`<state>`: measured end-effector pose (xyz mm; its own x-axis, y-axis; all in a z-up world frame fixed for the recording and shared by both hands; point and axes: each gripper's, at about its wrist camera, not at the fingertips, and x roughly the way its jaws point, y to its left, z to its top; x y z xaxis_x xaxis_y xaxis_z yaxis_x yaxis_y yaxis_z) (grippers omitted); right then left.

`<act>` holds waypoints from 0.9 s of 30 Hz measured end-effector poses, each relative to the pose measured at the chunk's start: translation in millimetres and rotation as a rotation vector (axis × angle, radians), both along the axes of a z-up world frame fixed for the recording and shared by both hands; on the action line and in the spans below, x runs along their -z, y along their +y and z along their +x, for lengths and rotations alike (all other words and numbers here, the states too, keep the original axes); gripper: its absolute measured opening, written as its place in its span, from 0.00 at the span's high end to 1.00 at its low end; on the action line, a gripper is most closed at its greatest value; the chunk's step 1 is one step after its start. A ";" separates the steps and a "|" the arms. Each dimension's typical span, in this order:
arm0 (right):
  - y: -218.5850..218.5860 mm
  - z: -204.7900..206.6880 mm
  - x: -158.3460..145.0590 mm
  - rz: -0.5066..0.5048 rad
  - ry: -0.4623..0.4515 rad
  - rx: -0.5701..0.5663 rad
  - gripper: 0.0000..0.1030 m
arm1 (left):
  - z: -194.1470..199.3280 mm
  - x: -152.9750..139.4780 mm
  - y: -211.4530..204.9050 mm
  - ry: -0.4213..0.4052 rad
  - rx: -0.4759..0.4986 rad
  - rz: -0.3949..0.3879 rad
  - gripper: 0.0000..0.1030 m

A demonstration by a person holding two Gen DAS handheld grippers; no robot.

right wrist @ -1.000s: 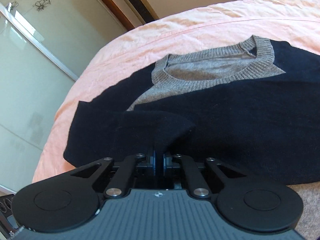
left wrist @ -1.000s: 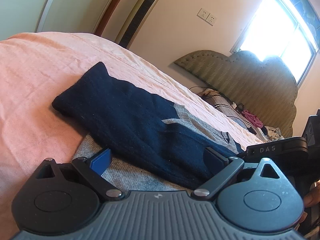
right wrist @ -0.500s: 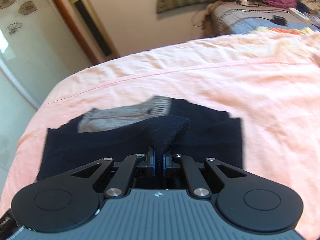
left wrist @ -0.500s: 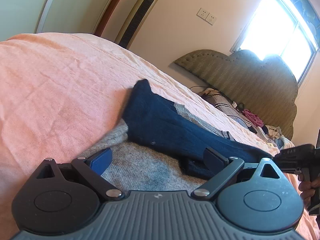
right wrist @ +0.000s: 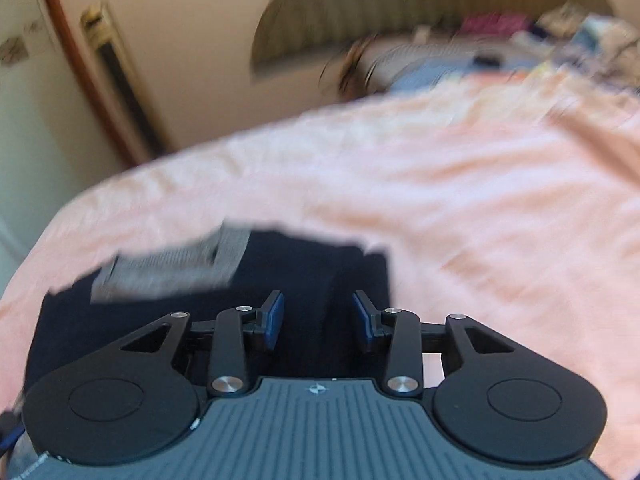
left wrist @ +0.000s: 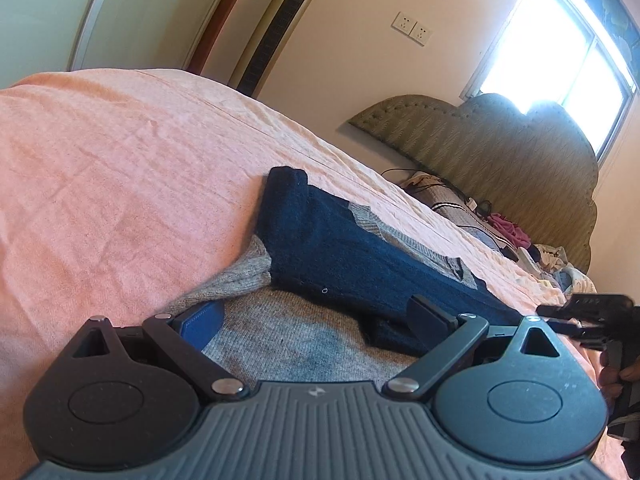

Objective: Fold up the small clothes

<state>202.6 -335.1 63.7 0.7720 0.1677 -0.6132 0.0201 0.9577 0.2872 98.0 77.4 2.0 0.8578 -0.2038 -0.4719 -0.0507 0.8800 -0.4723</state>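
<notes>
Pink bedsheet [left wrist: 120,184] carries the navy-grey sweater [left wrist: 360,264], folded narrow, centre frame. Left gripper [left wrist: 316,316] spread wide, resting on the grey hem, likely pinning it. Right gripper [right wrist: 318,318] jaws opening, nothing pinched, over navy cloth. Right view blurred; headboard clutter at 2 o'clock unclear.

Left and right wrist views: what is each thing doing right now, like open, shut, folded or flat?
Navy and grey knit sweater: lying on the bed, navy part folded over.
Left gripper: open wide, over the grey knit.
Right gripper: jaws opening, pads clear of the navy knit.
Pink bedsheet: spread out, wrinkled.
</notes>
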 end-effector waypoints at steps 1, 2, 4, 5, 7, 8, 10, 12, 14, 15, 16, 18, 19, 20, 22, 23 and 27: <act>5.4 -1.7 -1.5 0.018 0.001 -0.034 0.59 | 0.1 0.1 0.1 0.000 0.000 0.000 0.04; 14.5 -2.3 -0.8 0.010 0.011 -0.073 0.59 | 0.0 0.1 0.0 0.000 0.000 0.000 0.04; 38.5 -3.0 5.7 -0.069 0.026 -0.141 0.59 | -0.4 0.1 -0.3 0.000 0.001 0.002 0.04; 48.7 -1.9 12.4 -0.108 0.040 -0.161 0.59 | -0.3 -0.1 -0.4 0.001 0.001 0.004 0.04; 60.2 2.3 31.0 -0.165 0.084 -0.175 0.59 | -0.4 -0.2 -0.6 0.001 0.001 0.007 0.04; 58.2 -1.3 36.4 -0.175 0.039 -0.182 0.60 | -0.1 -0.2 -0.7 0.002 0.002 0.009 0.04; 40.6 -2.0 40.7 -0.096 0.009 -0.163 0.65 | 0.5 0.2 -0.9 0.004 0.004 0.014 0.04; 28.5 -0.6 39.5 -0.041 0.034 -0.126 0.79 | 1.1 0.6 -1.1 0.006 0.005 0.017 0.04; 33.3 -3.8 31.1 -0.078 0.062 -0.114 0.80 | 1.1 0.3 -1.9 0.009 0.007 0.027 0.04; 38.7 -11.7 25.4 -0.111 0.061 -0.100 0.74 | 1.5 -0.3 -3.2 0.014 0.009 0.037 0.04; 44.6 -21.0 20.3 -0.134 0.046 -0.103 0.62 | 2.7 -2.1 -6.2 0.025 0.011 0.060 0.04; 53.8 -40.4 14.0 -0.172 -0.023 -0.151 0.50 | 8.3 -12.1 -22.5 0.048 0.043 0.165 0.04; 55.8 -44.6 15.8 -0.194 -0.030 -0.162 0.41 | 10.0 -18.5 -33.2 0.018 0.081 0.224 0.04; 56.7 -43.7 22.4 -0.223 -0.002 -0.164 0.39 | 11.0 -25.1 -46.6 -0.042 0.129 0.304 0.04; 50.2 -41.1 38.0 -0.261 0.027 -0.177 0.40 | 22.9 -29.1 -71.1 -0.077 0.206 0.472 0.04; 46.1 -41.7 38.9 -0.263 0.021 -0.176 0.40 | 36.9 -25.1 -80.7 -0.014 0.256 0.536 0.04; 36.6 -45.0 26.0 -0.223 0.050 -0.093 0.44 | 63.4 -9.5 -80.1 0.114 0.297 0.596 0.03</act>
